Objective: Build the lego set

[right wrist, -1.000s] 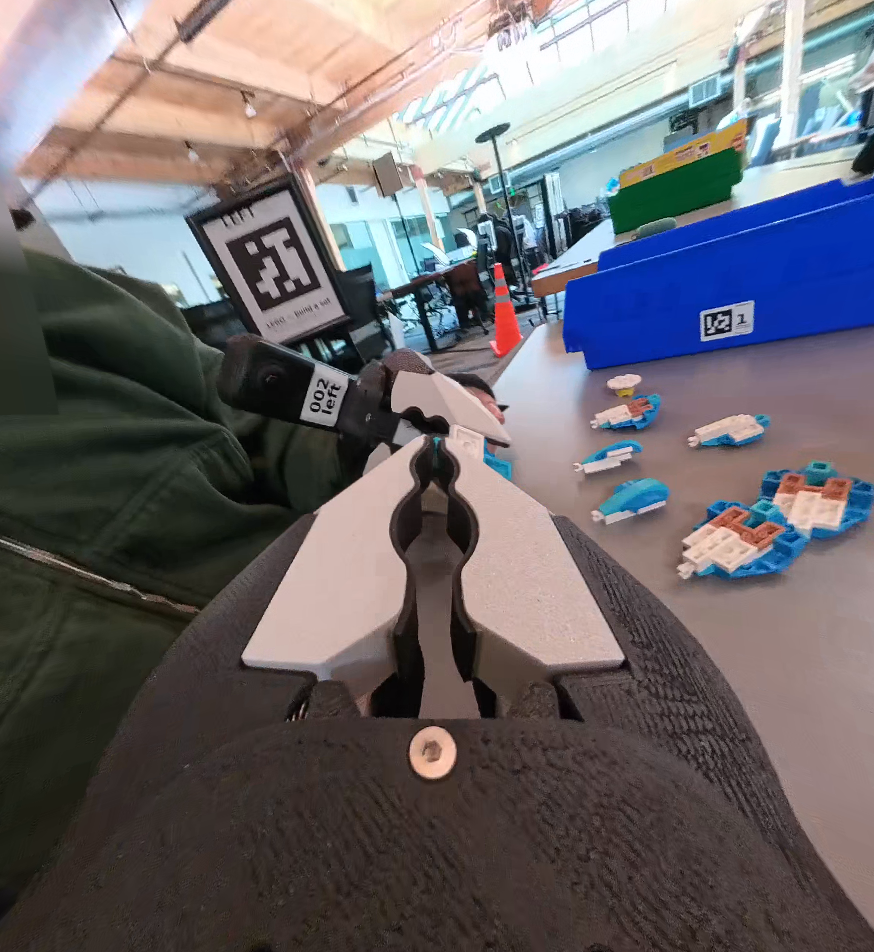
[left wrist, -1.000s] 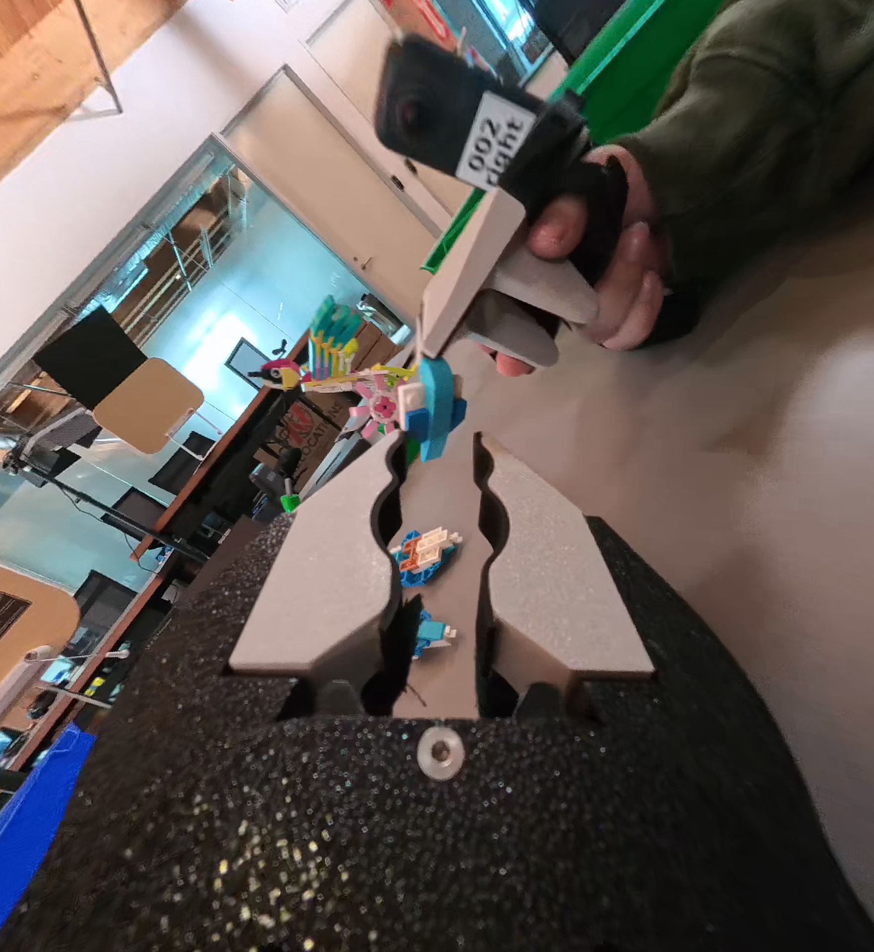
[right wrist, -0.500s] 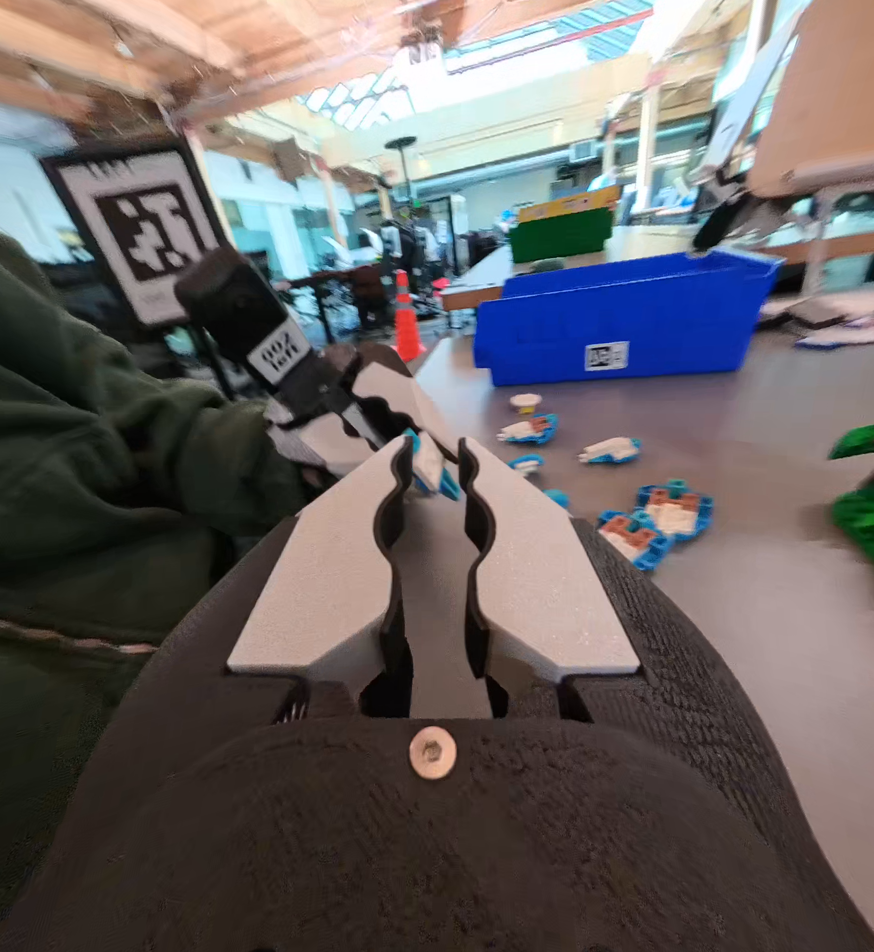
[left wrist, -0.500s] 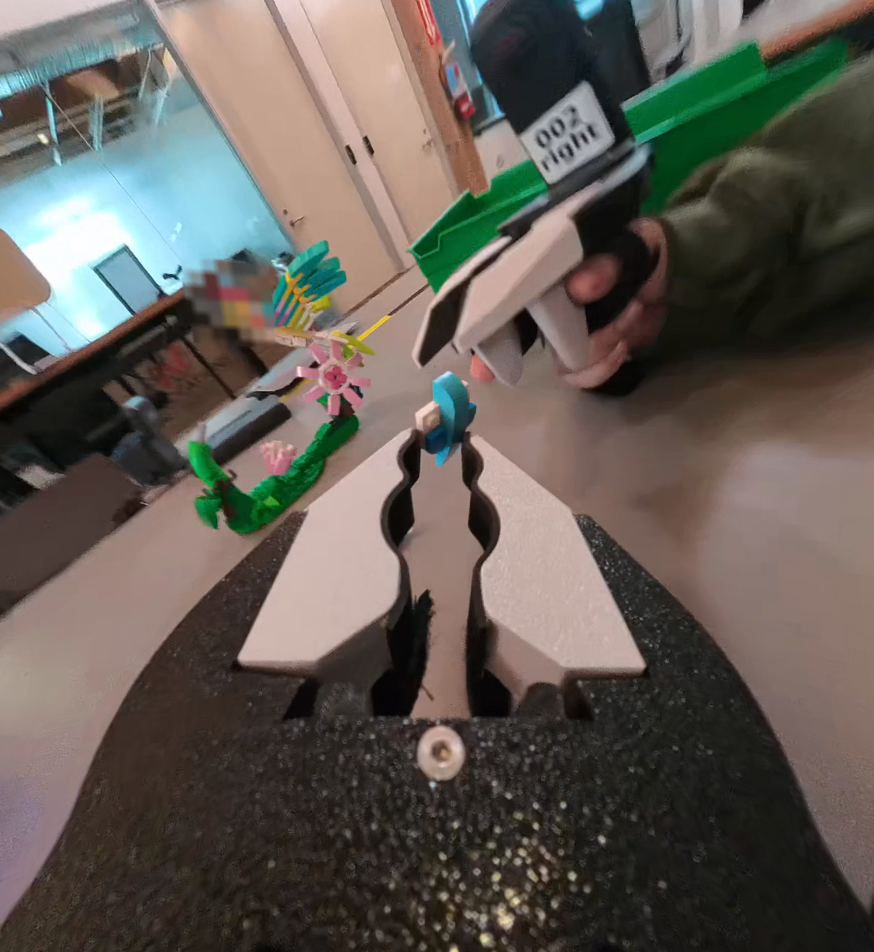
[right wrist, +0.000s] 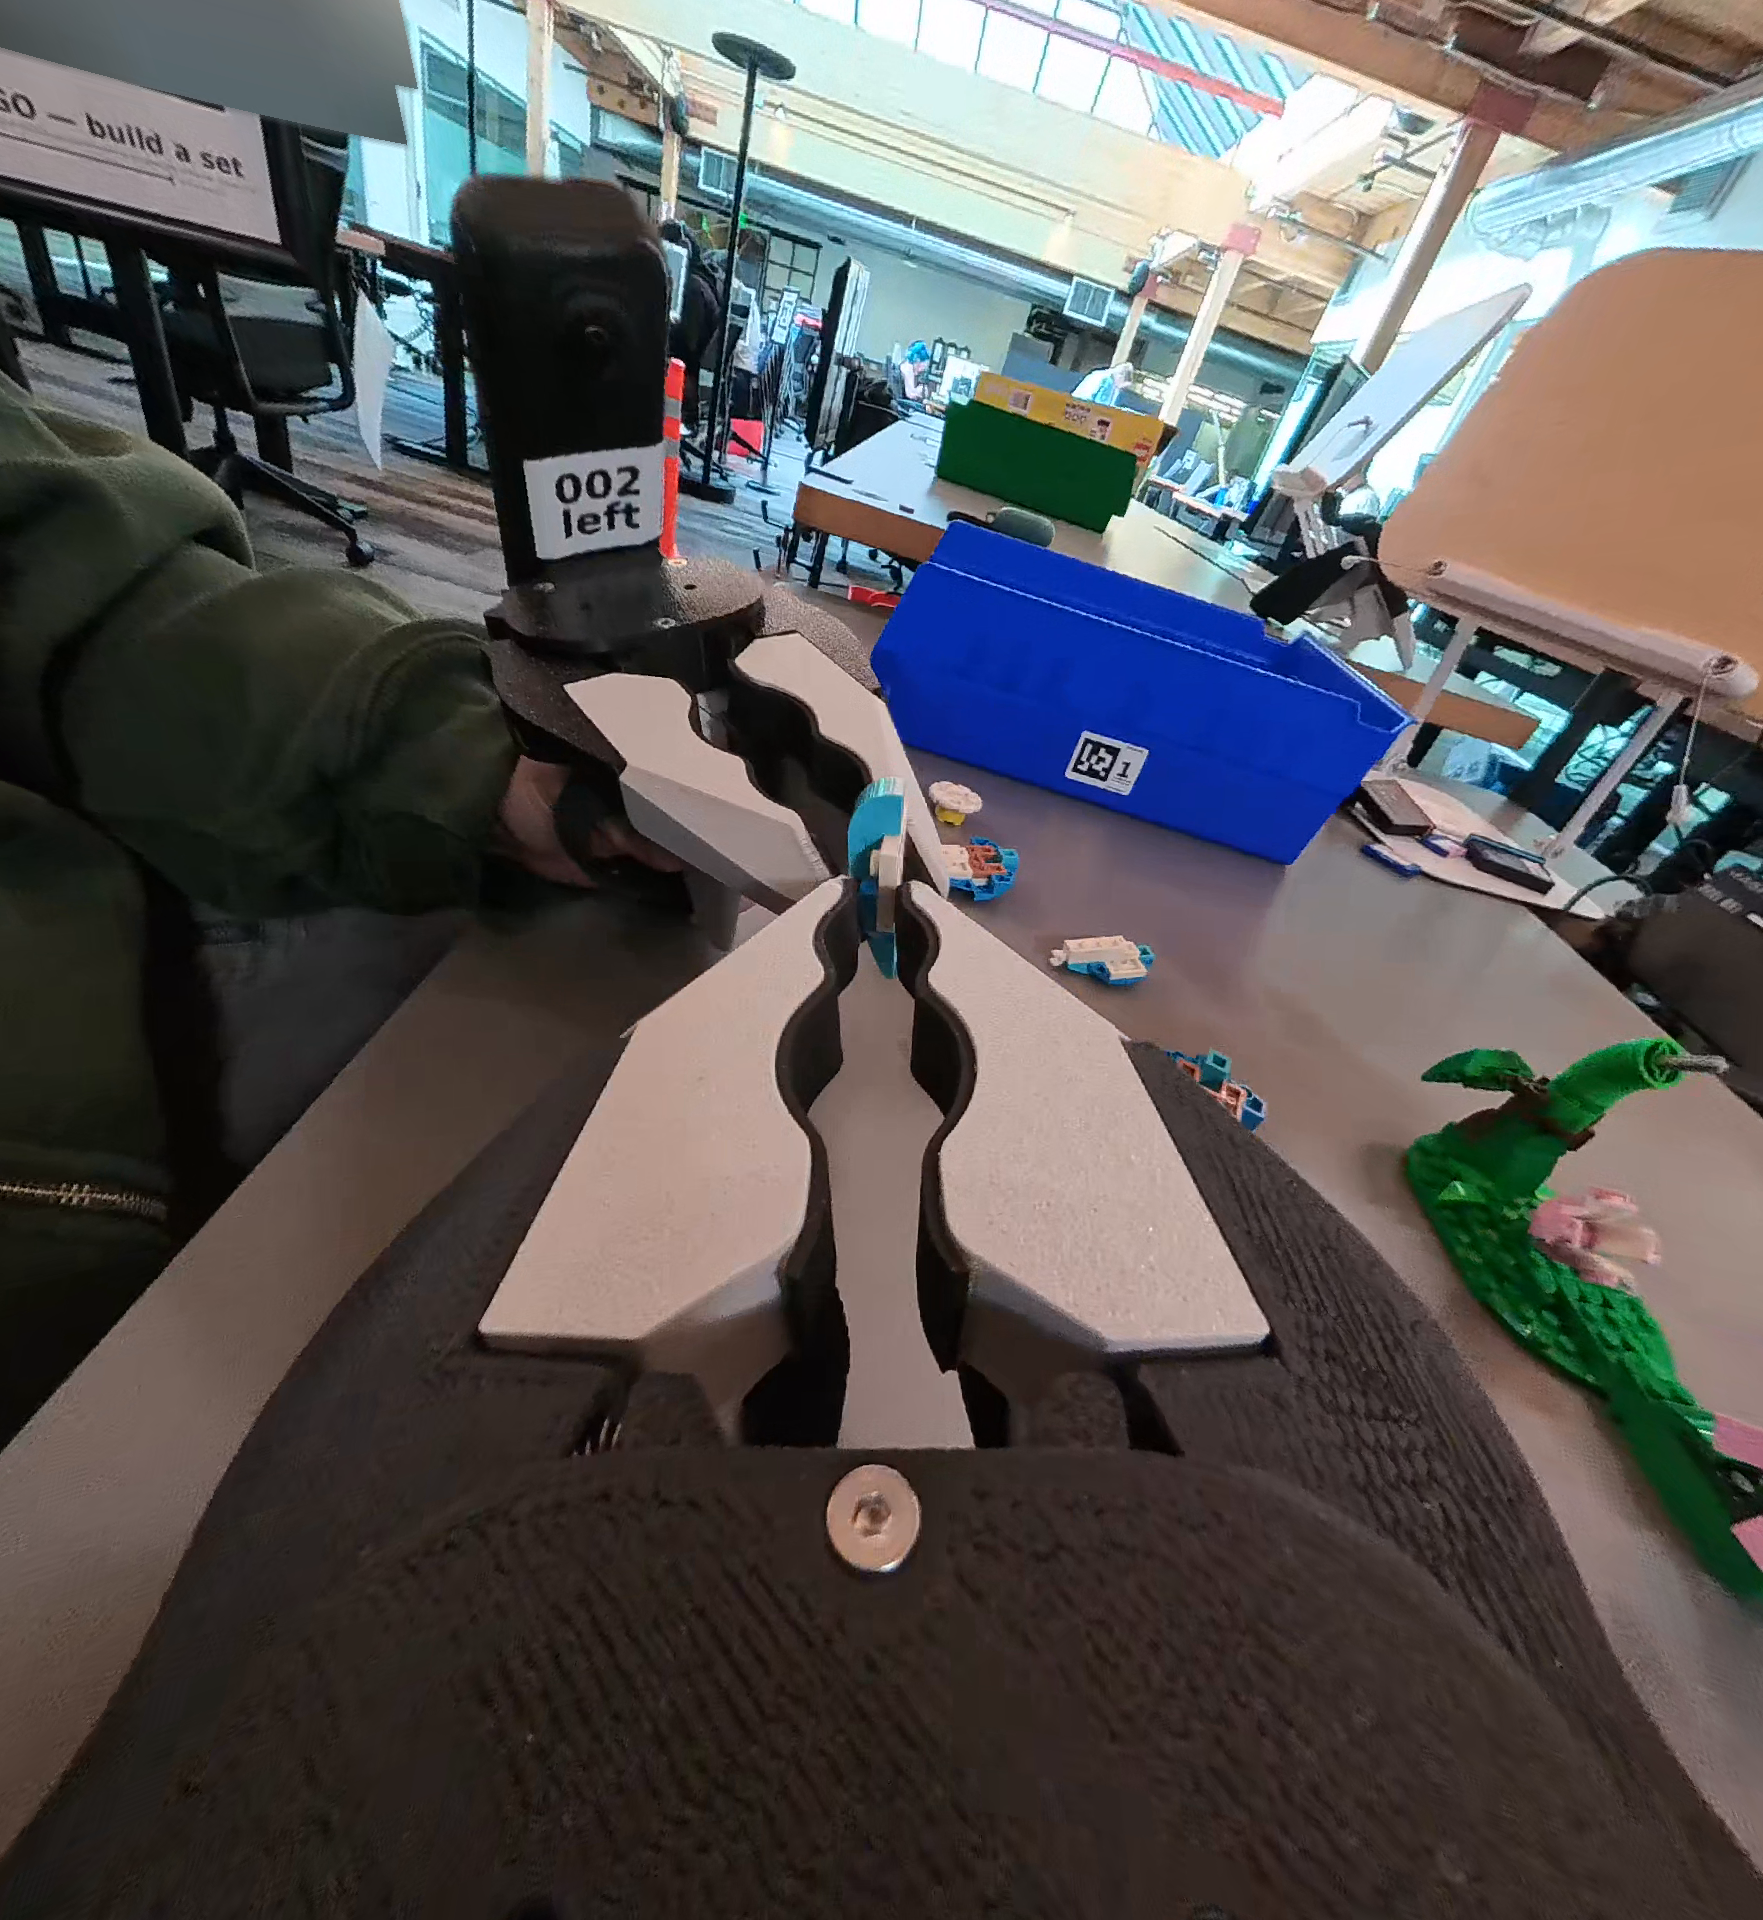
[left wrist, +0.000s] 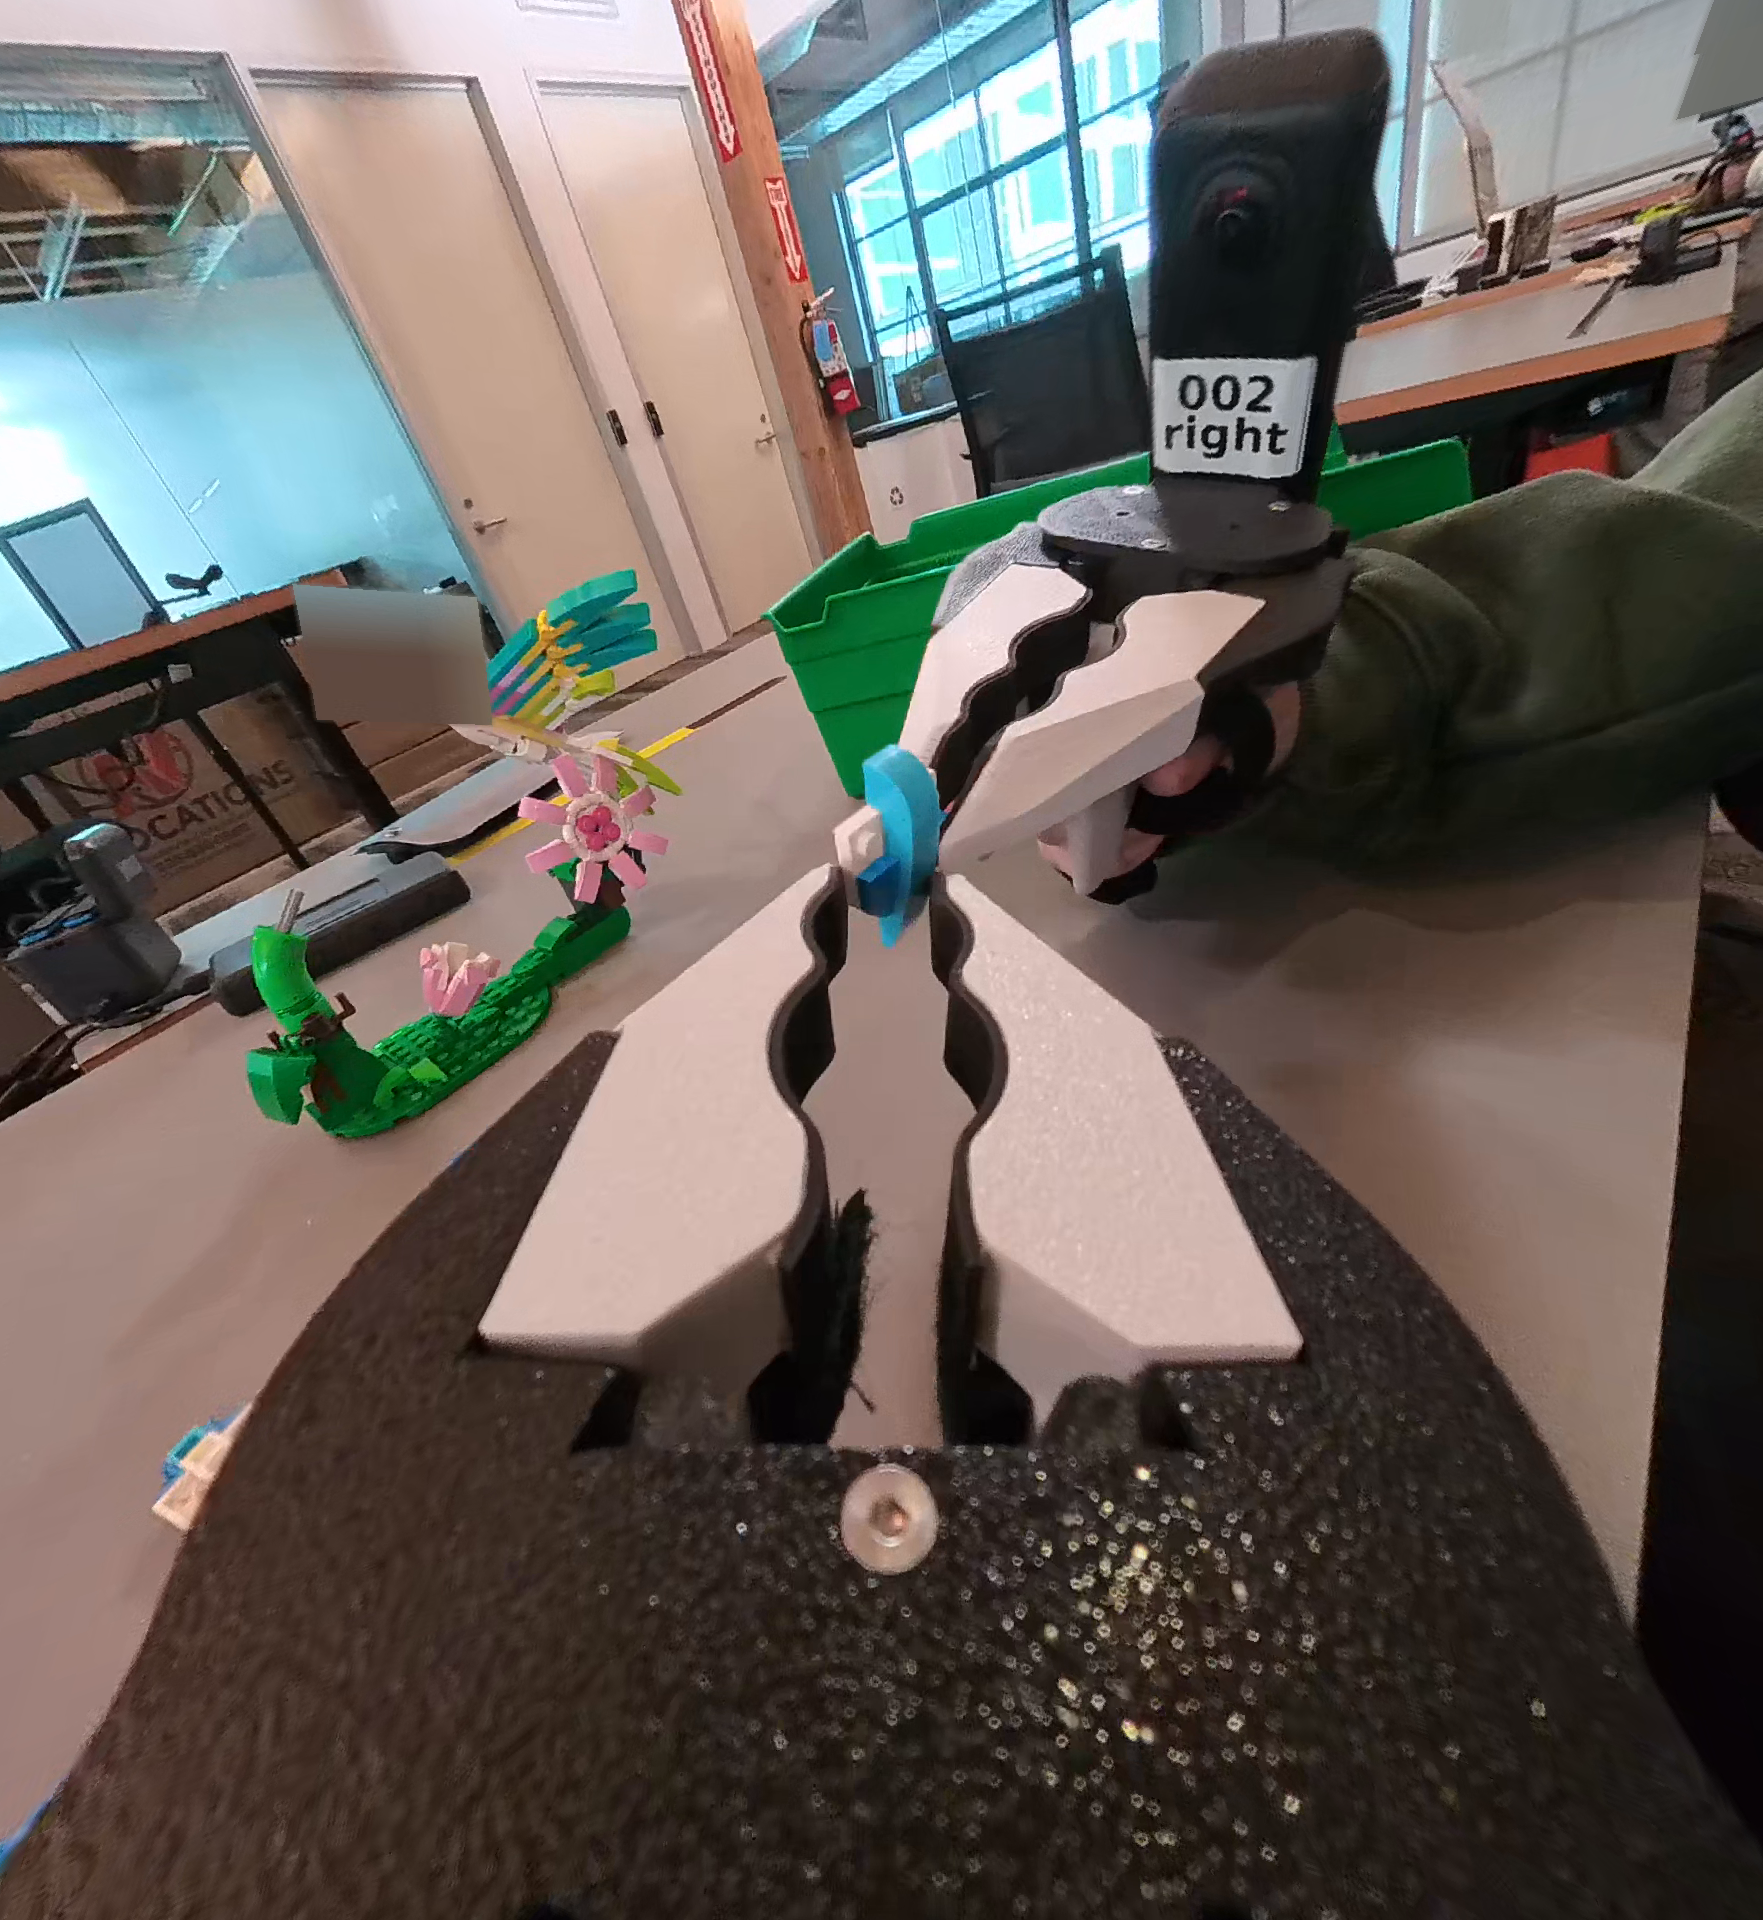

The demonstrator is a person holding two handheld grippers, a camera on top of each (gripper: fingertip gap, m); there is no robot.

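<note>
Here I have both grippers meeting tip to tip over the grey table (left wrist: 1324,1039), so the small blue-and-white curved brick piece (left wrist: 892,831) is shared: my left gripper (left wrist: 887,899) pinches its lower end, my right gripper (right wrist: 872,904) clamps it too.

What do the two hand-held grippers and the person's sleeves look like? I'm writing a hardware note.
Each hand-held gripper, left and right, has two pale grey wedge-shaped fingers with wavy black inner pads on a rough black body. An upright black camera bearing a white label stands on top. Sleeves are dark green; black fingerless gloves show.
</note>
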